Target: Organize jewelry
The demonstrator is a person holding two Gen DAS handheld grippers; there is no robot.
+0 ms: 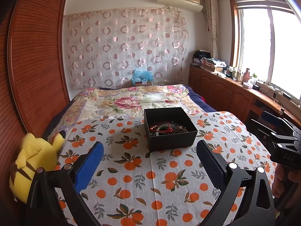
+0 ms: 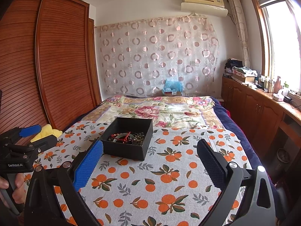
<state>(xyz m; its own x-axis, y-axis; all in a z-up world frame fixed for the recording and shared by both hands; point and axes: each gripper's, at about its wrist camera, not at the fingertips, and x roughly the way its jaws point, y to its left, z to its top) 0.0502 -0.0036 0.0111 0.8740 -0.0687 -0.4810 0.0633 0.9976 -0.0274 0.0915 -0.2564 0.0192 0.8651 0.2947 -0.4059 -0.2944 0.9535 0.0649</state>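
Note:
A black open box stands on the orange-print cloth on the bed. It holds tangled jewelry: a pale green bangle, red cords and dark beads. It also shows in the right wrist view with the jewelry inside. My left gripper is open and empty, just short of the box. My right gripper is open and empty, with the box ahead to the left. The right gripper shows at the right edge of the left wrist view, the left gripper at the left edge of the right wrist view.
A yellow plush toy lies at the cloth's left edge against the wooden wardrobe. A floral quilt covers the bed beyond. A wooden cabinet with clutter runs along the right under the window.

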